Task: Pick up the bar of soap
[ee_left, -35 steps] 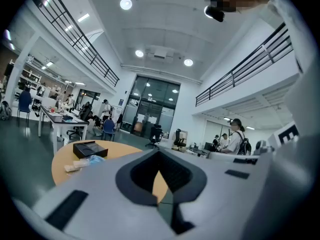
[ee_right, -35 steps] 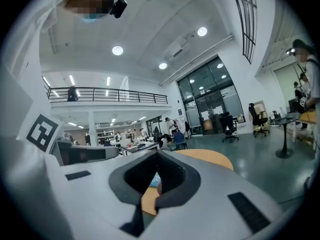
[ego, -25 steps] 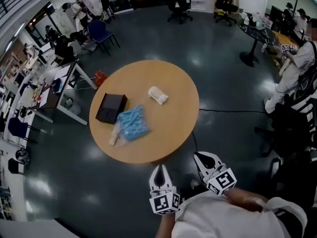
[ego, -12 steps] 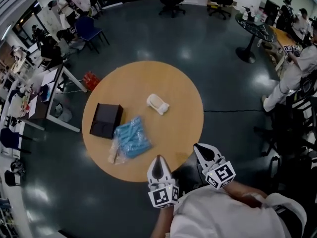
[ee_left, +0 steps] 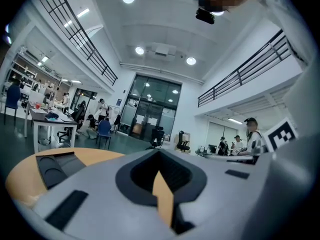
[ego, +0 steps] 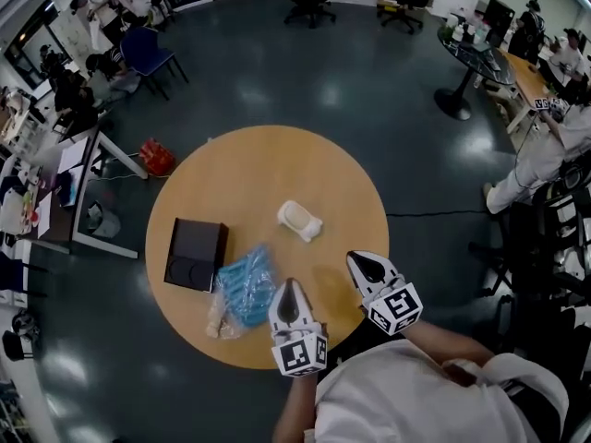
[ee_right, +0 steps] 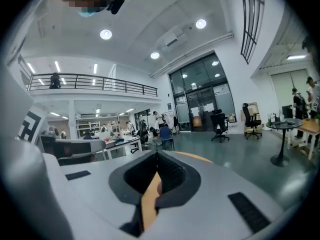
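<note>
The bar of soap is a small white block lying near the middle of the round wooden table in the head view. My left gripper hangs over the table's near edge, shut and holding nothing, just right of a blue bag. To its right my right gripper is over the same edge, also shut and holding nothing, with the soap a short way ahead to its left. In the left gripper view and the right gripper view the jaws meet, and the soap does not show.
A black box lies on the table's left part, beside the blue bag. On the dark floor around the table are a desk at the left, office chairs at the back, a dark round table and a person in white at the right.
The table has come nearer in the head view. Both grippers, which were over the floor short of it, are now over its near edge, still shut.
</note>
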`<action>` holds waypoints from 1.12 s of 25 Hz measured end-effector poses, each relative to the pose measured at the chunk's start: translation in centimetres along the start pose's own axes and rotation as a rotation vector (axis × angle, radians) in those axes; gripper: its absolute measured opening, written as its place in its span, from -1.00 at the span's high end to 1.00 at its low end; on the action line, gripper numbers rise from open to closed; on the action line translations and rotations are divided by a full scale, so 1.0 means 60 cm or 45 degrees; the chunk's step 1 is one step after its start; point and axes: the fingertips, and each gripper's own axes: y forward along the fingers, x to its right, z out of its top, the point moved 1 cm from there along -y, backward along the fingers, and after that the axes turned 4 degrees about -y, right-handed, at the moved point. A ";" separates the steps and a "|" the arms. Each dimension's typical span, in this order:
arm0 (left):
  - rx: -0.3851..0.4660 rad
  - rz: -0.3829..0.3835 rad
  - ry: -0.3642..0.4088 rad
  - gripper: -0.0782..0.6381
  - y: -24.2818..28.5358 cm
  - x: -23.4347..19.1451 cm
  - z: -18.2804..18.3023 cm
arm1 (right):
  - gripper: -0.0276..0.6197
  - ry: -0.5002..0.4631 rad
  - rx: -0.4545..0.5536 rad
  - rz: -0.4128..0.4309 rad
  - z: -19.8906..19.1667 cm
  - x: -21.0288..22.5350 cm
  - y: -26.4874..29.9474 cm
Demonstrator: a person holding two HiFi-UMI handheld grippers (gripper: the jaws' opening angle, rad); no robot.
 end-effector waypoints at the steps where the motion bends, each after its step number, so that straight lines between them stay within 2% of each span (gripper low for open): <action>1: -0.006 0.018 0.001 0.77 0.013 -0.008 -0.004 | 0.87 -0.003 -0.021 0.014 -0.009 0.002 0.022; 5: -0.029 0.058 -0.018 0.77 0.052 -0.033 -0.014 | 0.87 -0.063 -0.134 0.097 -0.060 0.004 0.117; 9: -0.046 0.068 -0.032 0.77 0.083 -0.045 -0.025 | 0.84 -0.123 -0.316 0.151 -0.142 0.018 0.223; 10: -0.053 0.071 -0.044 0.77 0.090 -0.049 -0.029 | 0.77 -0.137 -0.364 0.165 -0.162 0.022 0.249; 12: -0.080 0.081 -0.060 0.77 0.100 -0.055 -0.042 | 0.45 -0.156 -0.479 0.202 -0.204 0.024 0.298; 13: -0.097 0.084 -0.063 0.77 0.104 -0.059 -0.048 | 0.35 -0.166 -0.539 0.218 -0.226 0.024 0.320; 18: -0.167 0.109 -0.075 0.77 0.116 -0.081 -0.075 | 0.11 -0.284 -0.771 0.246 -0.316 0.036 0.408; 23: -0.202 0.142 -0.111 0.77 0.127 -0.100 -0.089 | 0.08 -0.311 -0.910 0.238 -0.365 0.047 0.451; 28: -0.204 0.143 -0.118 0.77 0.139 -0.109 -0.092 | 0.08 -0.302 -0.954 0.243 -0.379 0.048 0.460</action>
